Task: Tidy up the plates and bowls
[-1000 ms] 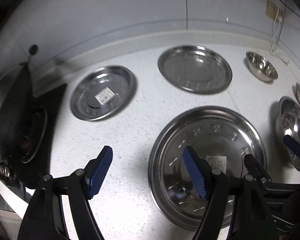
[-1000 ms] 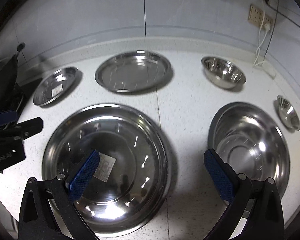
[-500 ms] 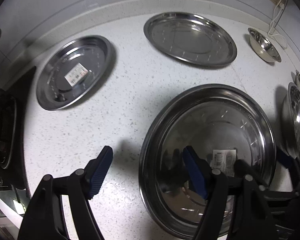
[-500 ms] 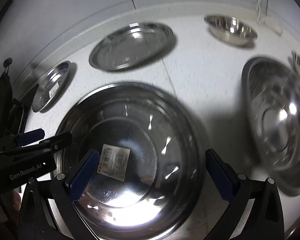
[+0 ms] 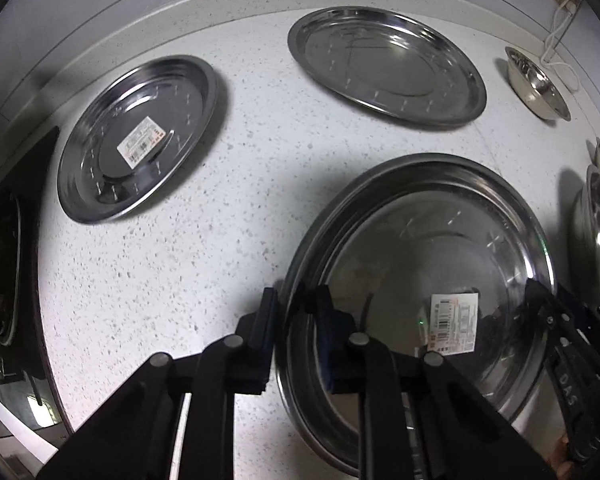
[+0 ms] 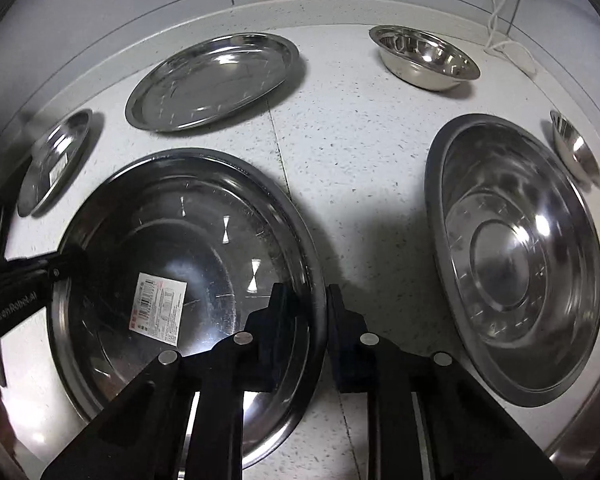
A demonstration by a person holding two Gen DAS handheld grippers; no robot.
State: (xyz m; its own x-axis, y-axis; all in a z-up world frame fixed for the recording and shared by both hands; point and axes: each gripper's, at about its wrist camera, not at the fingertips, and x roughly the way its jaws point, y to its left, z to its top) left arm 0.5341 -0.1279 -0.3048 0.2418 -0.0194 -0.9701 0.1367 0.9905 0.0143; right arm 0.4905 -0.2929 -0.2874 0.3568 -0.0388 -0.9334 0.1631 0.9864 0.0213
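Note:
A large steel plate with a price label (image 5: 452,264) (image 6: 172,248) lies on the white speckled counter. My left gripper (image 5: 294,300) is shut on its left rim. My right gripper (image 6: 308,300) is shut on its right rim; it also shows at the plate's right edge in the left wrist view (image 5: 560,320). A small labelled plate (image 5: 136,140) (image 6: 54,160) lies at the far left. A medium plate (image 5: 384,64) (image 6: 216,76) lies at the back. A large bowl (image 6: 516,256) sits to the right. A medium bowl (image 6: 424,56) (image 5: 536,84) and a small bowl (image 6: 576,152) sit further right.
A black stove (image 5: 0,256) borders the counter on the left. A tiled wall runs behind the counter, with a socket and white cable (image 6: 504,20) at the back right. The counter's front edge is near the large bowl.
Both grippers have come down and closed from wide open onto opposite rims of the large labelled plate. The dishes have not moved.

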